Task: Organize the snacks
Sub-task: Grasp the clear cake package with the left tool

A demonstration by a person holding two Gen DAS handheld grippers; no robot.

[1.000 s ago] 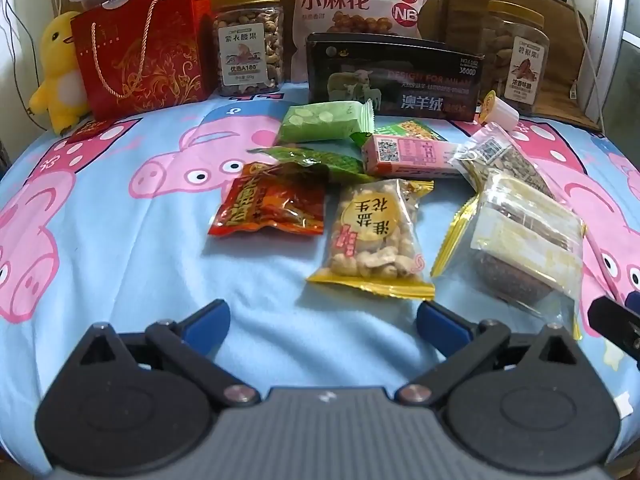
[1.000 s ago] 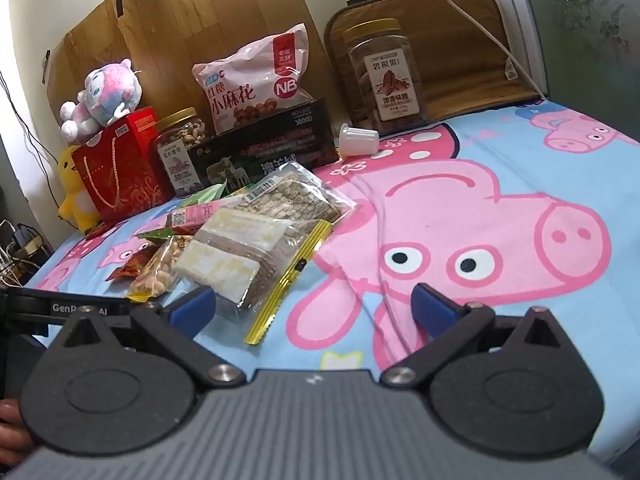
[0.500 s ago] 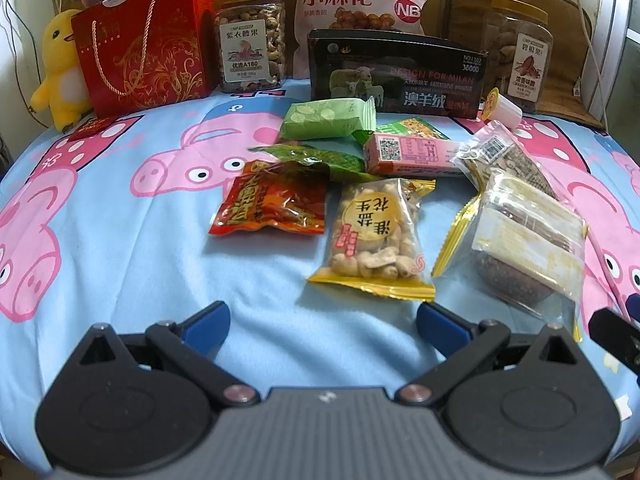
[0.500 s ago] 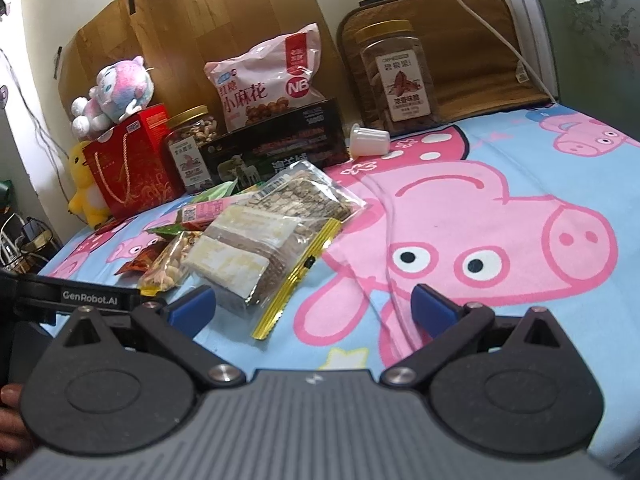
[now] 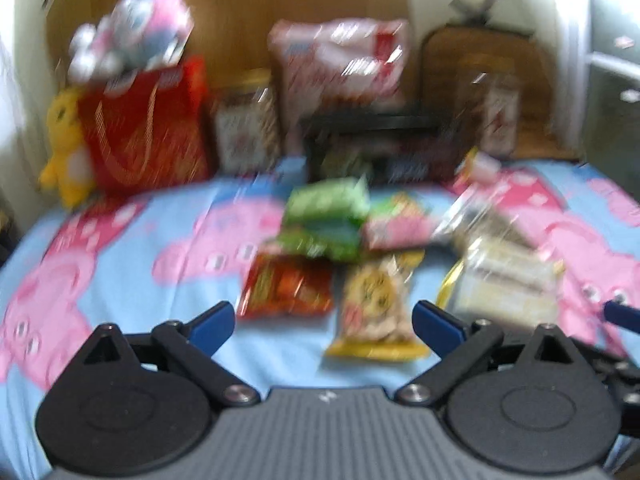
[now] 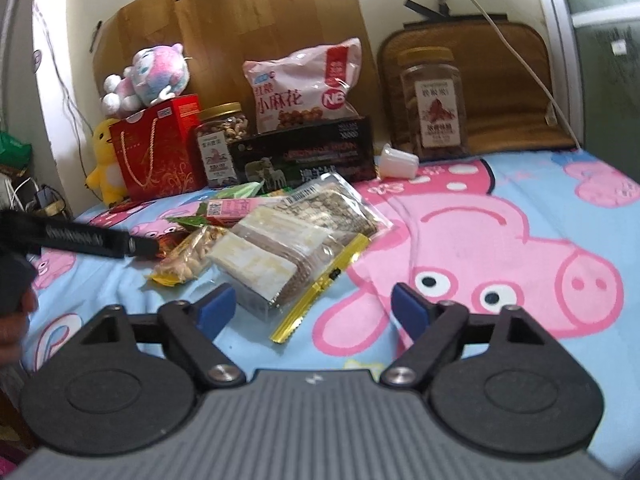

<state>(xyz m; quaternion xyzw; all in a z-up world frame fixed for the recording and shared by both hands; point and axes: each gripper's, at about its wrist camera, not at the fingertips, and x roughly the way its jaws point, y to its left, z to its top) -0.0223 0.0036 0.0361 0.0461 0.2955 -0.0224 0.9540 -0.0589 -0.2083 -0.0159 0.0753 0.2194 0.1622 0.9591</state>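
Small snack packets lie in a cluster on the pig-print bed cover [image 6: 500, 216]. The blurred left wrist view shows a red packet [image 5: 286, 286], a yellow peanut packet [image 5: 376, 312], green packets [image 5: 326, 216], a pink bar [image 5: 396, 228] and a clear zip bag of cakes [image 5: 504, 284]. My left gripper [image 5: 322, 322] is open and empty, just short of the red and peanut packets. My right gripper [image 6: 314, 308] is open and empty, its left finger beside the clear zip bag [image 6: 280, 256]. The left gripper's body [image 6: 80, 236] shows at the left of the right wrist view.
Along the back stand a red gift bag [image 6: 156, 152], a nut jar [image 6: 220, 144], a pink bag of twists [image 6: 304, 88], a black box [image 6: 308, 156], a second jar [image 6: 434, 104] and a small white cup [image 6: 398, 156]. Plush toys [image 6: 148, 74] sit at the far left.
Both grippers have risen and tilted up, so more of the wall shows. The left wrist view has gone blurred with motion. Both stay open; no snack has moved.
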